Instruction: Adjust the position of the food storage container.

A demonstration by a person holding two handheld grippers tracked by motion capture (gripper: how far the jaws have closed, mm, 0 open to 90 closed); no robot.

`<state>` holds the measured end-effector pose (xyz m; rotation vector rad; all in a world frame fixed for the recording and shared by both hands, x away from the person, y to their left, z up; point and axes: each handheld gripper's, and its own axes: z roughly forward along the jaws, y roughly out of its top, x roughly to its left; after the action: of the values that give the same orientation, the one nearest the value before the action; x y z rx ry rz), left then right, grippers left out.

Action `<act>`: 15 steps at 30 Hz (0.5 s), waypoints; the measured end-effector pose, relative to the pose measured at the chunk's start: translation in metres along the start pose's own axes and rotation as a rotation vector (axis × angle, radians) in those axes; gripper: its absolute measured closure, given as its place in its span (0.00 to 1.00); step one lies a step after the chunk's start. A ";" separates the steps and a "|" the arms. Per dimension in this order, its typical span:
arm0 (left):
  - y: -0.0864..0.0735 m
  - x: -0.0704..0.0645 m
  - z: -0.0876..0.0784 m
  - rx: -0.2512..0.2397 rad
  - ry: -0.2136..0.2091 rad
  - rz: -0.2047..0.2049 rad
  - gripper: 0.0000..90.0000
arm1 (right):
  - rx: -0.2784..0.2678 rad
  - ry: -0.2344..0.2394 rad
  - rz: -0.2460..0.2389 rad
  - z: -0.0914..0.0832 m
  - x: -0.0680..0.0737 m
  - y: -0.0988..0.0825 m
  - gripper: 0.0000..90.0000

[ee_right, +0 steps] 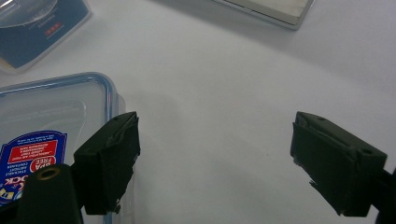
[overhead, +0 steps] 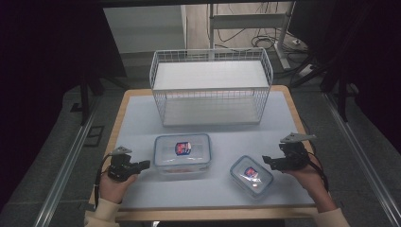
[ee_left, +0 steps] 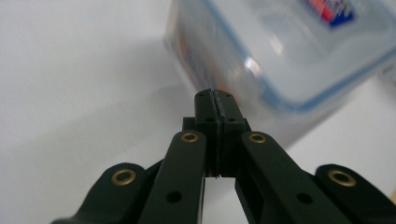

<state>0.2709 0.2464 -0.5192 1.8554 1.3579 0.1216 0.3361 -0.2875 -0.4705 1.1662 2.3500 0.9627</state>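
Note:
A large clear food container [overhead: 182, 150] with a blue-rimmed lid and a red and blue label stands at the table's middle. A smaller one [overhead: 251, 175] of the same kind lies to its right, nearer the front. My left gripper [overhead: 145, 164] is held low just left of the large container, jaws shut and empty, tips pointing at its side. In the left gripper view the shut tips [ee_left: 215, 95] sit just short of the container's wall [ee_left: 261, 60]. My right gripper [overhead: 267, 162] hovers at the small container's right edge, open. Its jaws [ee_right: 224, 158] stand wide, the left finger [ee_right: 109, 161] over the lid's corner [ee_right: 42, 116].
A white wire basket [overhead: 211, 87] with a white floor stands at the back of the white table mat [overhead: 142, 118]; its base edge [ee_right: 266, 7] appears in the right gripper view. The table's wooden rim [overhead: 203, 215] runs along the front. Beyond the table are cables and frame legs.

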 end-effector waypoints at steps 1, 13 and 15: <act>0.000 0.000 0.000 0.000 0.000 0.000 1.00 | 0.001 -0.001 0.000 0.000 0.000 0.000 0.17; 0.001 -0.010 0.016 0.043 -0.008 0.012 1.00 | 0.011 -0.003 0.001 0.002 0.000 -0.001 0.17; 0.002 -0.010 0.016 0.041 -0.008 0.011 1.00 | 0.014 -0.002 -0.002 0.003 0.000 -0.001 0.17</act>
<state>0.2765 0.2287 -0.5248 1.8954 1.3539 0.0921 0.3372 -0.2863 -0.4737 1.1695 2.3595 0.9452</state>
